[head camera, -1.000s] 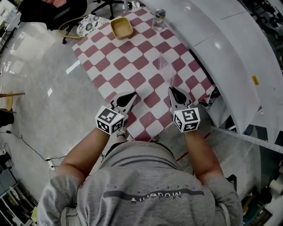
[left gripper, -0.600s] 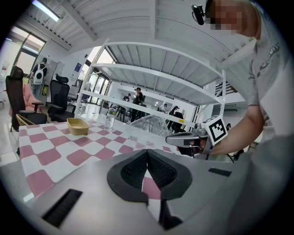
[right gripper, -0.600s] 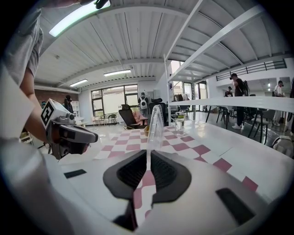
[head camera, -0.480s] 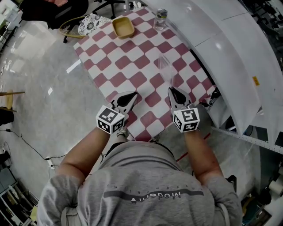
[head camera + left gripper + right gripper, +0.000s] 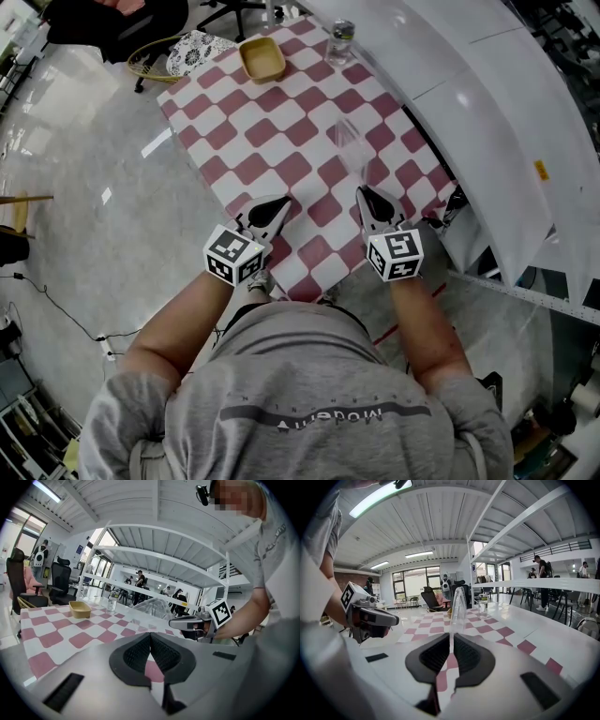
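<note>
Light is bright and even, mostly from overhead. In the head view, white glare streaks the glossy floor (image 5: pixel 103 178) left of the checked counter (image 5: pixel 281 141), and shadows on the counter are faint and soft-edged. Both gripper views are fisheye, with black corners and beams bowing toward the rim. Above the counter a ceiling strip light (image 5: pixel 379 496) flares; beyond it, windows (image 5: pixel 101 538) wash out. Left tongs (image 5: pixel 150 634) and right tongs (image 5: pixel 452 635) look slightly soft.

Grey T-shirt (image 5: pixel 300 403), black-and-white marker cubes (image 5: pixel 232 255).
</note>
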### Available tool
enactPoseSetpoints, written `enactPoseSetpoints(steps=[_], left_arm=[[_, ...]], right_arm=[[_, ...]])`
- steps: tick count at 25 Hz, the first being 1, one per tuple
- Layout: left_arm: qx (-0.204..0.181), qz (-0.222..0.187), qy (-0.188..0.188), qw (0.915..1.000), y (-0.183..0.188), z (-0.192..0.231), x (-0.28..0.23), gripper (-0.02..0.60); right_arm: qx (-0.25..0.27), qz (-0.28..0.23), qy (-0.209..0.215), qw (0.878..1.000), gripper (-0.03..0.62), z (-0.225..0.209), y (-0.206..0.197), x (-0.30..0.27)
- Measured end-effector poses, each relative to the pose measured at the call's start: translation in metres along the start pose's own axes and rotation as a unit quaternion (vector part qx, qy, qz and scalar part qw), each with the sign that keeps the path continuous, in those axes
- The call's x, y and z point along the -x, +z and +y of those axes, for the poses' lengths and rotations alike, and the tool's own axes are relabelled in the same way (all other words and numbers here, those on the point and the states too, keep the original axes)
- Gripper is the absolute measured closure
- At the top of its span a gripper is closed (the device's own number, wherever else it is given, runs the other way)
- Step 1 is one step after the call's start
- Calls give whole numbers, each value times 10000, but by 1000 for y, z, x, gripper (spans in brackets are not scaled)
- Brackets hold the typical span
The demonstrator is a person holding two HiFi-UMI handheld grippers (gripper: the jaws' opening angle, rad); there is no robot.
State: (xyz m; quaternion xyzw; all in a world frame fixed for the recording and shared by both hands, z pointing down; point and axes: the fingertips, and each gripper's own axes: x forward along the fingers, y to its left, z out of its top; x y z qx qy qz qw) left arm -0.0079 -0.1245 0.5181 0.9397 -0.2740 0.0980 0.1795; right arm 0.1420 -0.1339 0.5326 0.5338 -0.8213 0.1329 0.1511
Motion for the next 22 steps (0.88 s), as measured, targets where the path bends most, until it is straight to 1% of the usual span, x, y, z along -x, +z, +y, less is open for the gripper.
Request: enactPoseSetpoints(steps=[22], left_arm=[[-64, -43, 2, 10000, 5, 3, 0, 566]], right_arm=[[69, 7, 21, 10000, 554, 1, 3, 0]])
